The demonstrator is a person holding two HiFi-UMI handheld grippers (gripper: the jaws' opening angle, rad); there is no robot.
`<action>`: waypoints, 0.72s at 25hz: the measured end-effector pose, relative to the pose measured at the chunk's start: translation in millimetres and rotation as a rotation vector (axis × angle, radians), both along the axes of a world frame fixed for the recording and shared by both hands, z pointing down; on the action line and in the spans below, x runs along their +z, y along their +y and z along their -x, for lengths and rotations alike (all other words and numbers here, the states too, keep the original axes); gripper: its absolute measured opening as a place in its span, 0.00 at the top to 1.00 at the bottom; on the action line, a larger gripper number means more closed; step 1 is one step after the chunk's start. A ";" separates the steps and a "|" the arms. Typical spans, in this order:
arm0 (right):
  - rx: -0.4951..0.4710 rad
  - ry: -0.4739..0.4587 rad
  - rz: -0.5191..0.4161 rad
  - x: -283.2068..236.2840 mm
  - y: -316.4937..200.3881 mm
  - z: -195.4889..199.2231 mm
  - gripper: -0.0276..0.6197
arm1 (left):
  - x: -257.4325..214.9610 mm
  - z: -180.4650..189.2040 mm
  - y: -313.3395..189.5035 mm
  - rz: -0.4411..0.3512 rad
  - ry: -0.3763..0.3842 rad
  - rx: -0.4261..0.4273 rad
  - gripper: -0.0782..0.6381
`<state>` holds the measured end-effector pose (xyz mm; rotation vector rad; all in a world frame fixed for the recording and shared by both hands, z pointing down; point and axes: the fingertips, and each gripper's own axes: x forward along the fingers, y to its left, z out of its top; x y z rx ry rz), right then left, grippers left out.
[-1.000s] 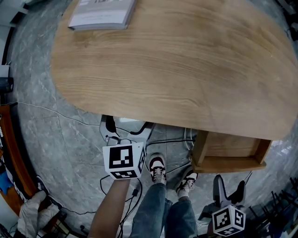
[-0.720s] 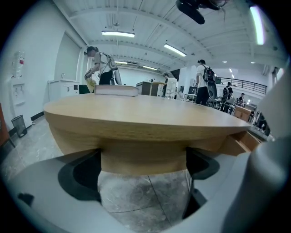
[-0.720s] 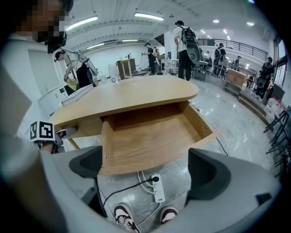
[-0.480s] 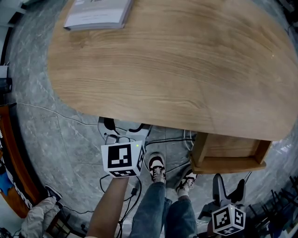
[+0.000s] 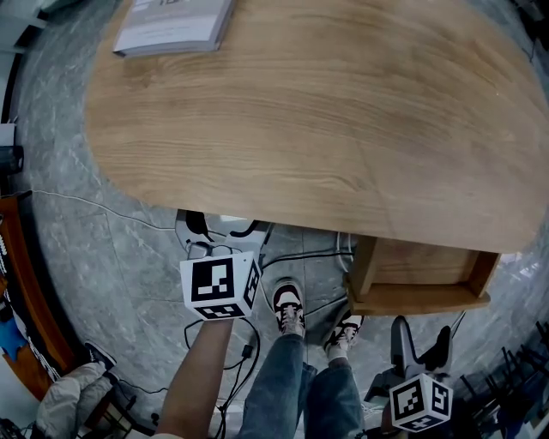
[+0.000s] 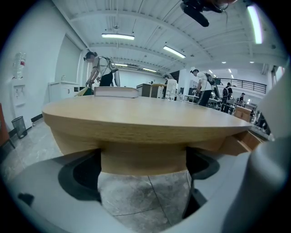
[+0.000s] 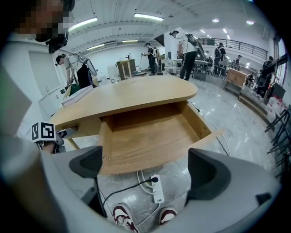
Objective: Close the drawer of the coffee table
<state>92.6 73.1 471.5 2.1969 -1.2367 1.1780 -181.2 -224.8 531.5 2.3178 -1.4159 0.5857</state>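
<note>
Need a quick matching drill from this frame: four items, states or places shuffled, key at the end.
Items:
1. drawer
2. grey book
3. power strip
4. left gripper

States or places:
A. on the floor, below the drawer's front
B. pulled out, nothing inside
C. jaws apart, gripping nothing
D. lying on the tabletop, far end

Pairs: 1-B, 2-D, 3-A, 4-C
</note>
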 end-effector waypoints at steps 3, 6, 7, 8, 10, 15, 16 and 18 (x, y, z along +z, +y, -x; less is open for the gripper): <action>0.002 -0.002 -0.006 -2.3 6.1 -3.4 0.05 | -3.6 0.5 1.1 -0.022 -0.017 -0.004 0.09; 0.005 -0.001 -0.011 -3.2 12.6 -6.7 0.05 | -3.0 2.9 5.3 -0.011 -0.008 -0.028 0.09; 0.006 0.000 -0.013 -3.7 14.9 -7.9 0.05 | -2.0 3.3 8.7 -0.003 -0.008 -0.035 0.09; 0.008 0.000 -0.015 -4.3 17.3 -8.9 0.05 | -1.1 3.4 13.3 0.004 -0.012 -0.038 0.09; 0.015 -0.003 -0.023 -5.8 20.9 -9.9 0.05 | -0.4 4.6 23.9 0.014 -0.034 -0.041 0.09; 0.026 -0.007 -0.052 -11.9 30.0 -13.4 0.05 | -8.1 17.9 52.6 0.020 -0.099 -0.112 0.29; 0.027 -0.006 -0.058 -13.6 32.6 -15.2 0.05 | -12.8 18.8 58.7 0.011 -0.110 -0.128 0.35; 0.030 -0.005 -0.072 -16.2 37.4 -18.7 0.05 | -26.2 16.2 69.2 -0.019 -0.120 -0.137 0.46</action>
